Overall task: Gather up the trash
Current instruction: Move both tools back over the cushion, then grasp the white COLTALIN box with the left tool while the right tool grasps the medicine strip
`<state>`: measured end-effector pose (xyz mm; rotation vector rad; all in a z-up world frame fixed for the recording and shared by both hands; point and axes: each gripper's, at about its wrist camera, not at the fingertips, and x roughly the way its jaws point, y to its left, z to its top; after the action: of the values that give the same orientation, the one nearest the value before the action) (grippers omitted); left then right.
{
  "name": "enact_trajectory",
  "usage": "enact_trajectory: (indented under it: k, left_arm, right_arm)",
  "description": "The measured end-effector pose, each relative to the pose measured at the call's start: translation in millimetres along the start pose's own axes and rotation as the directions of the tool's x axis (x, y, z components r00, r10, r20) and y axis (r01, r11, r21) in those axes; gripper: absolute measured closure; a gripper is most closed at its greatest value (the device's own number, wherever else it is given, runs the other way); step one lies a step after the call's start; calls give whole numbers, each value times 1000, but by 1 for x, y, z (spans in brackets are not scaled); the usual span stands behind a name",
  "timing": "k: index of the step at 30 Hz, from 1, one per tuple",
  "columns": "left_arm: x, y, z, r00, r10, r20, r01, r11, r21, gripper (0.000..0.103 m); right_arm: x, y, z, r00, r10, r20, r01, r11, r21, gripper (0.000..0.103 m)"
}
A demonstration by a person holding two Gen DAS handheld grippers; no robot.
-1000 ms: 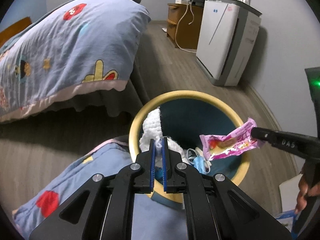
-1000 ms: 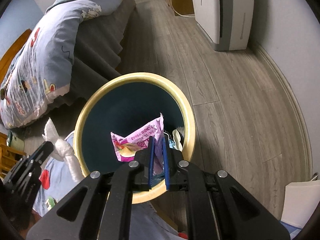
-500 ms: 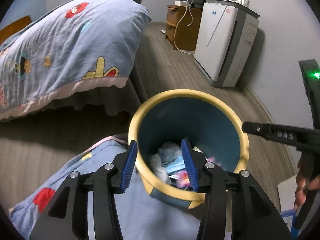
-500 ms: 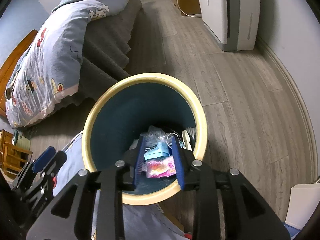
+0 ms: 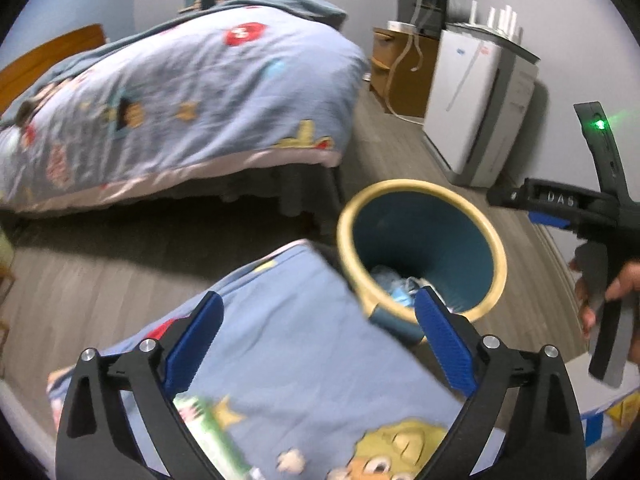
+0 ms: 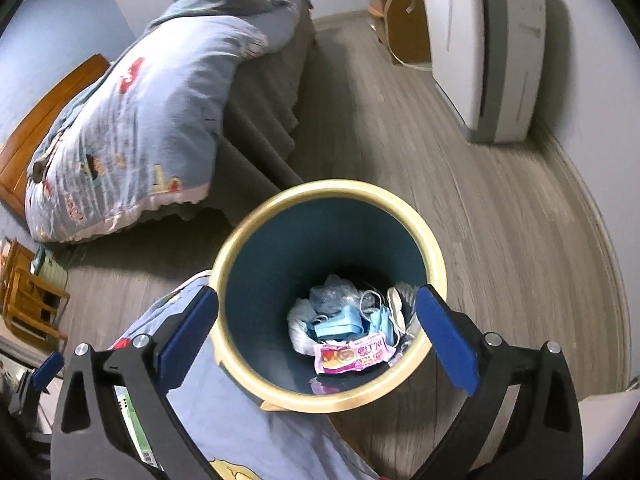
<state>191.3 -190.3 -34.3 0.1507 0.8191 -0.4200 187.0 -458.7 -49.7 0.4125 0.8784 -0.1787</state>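
Trash (image 6: 352, 354) in bin (image 6: 256, 384) | quilt (image 6: 248, 432) touching bin | bed (image 6: 132, 128) beyond

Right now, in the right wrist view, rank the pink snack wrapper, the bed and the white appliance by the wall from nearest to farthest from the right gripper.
From the right gripper:
1. Pink snack wrapper, just below the open jaws, in the trash bin.
2. Bed, across the floor, upper left.
3. White appliance, against the wall, upper right; close to the bed's range, so loosely ranked.

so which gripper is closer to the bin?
Right. The right gripper hangs directly over the bin; the left gripper is off beside it, over the blanket.
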Motion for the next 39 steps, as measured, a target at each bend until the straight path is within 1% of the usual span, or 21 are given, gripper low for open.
enact_trajectory:
  k: [2,4,7,11,12,14,17,21,24,25,28,32,35,37,39]
  left_arm:
    - [-14,12,-7,1000,24,-1,-24,1000,-11,7]
    - [-33,28,-18,998,64,2,-64,998,-10,7]
    - [-61,50,-32,994,110,11,-110,994,-15,7]
    - [-90,78,-54,988,153,18,-152,987,-57,6]
    - [-97,88,-64,985,169,20,-167,983,-76,6]
    - [-104,101,-79,982,187,15,-185,978,-101,6]
    - [-108,114,-96,975,220,1,-219,971,-98,6]
    - [-116,134,-110,975,224,4,-221,967,-124,6]
    - [-118,145,-115,972,234,-1,-232,964,-129,6]
    - [-120,148,-116,971,237,4,-235,964,-126,6]
    - [-121,155,-118,971,237,21,-232,964,-127,6]
    - [-104,161,-123,974,225,-17,-225,967,-116,6]
    - [-88,163,-126,973,226,-48,-230,967,-107,6]
    - [-76,160,-127,975,215,-64,-221,969,-113,6]
    - [-61,155,-132,977,193,-93,-203,971,-127,6]
  right_arm:
    - [-5,9,0,1000,-3,9,3,1000,-31,6]
    - [-11,21,-3,1000,-4,20,5,998,-56,6]
    - [-17,43,-8,1000,16,16,-15,996,-92,6]
    - [-29,81,-21,999,43,15,-39,984,-176,6]
    - [-31,89,-25,999,52,12,-48,980,-195,6]
    - [-37,109,-35,998,64,8,-60,970,-235,6]
    - [-44,134,-50,996,88,-10,-87,960,-267,6]
    - [-46,168,-77,991,124,-55,-134,947,-293,6]
    - [-41,193,-95,992,109,-71,-127,931,-344,6]
    - [-37,203,-102,993,91,-77,-113,921,-372,6]
    - [-29,212,-113,994,66,-88,-95,919,-382,6]
    - [-13,209,-128,991,43,-130,-85,934,-346,6]
    - [1,203,-139,987,-5,-160,-50,939,-339,6]
    - [11,196,-138,984,-24,-177,-34,948,-317,6]
    - [15,188,-133,984,-21,-180,-29,961,-274,6]
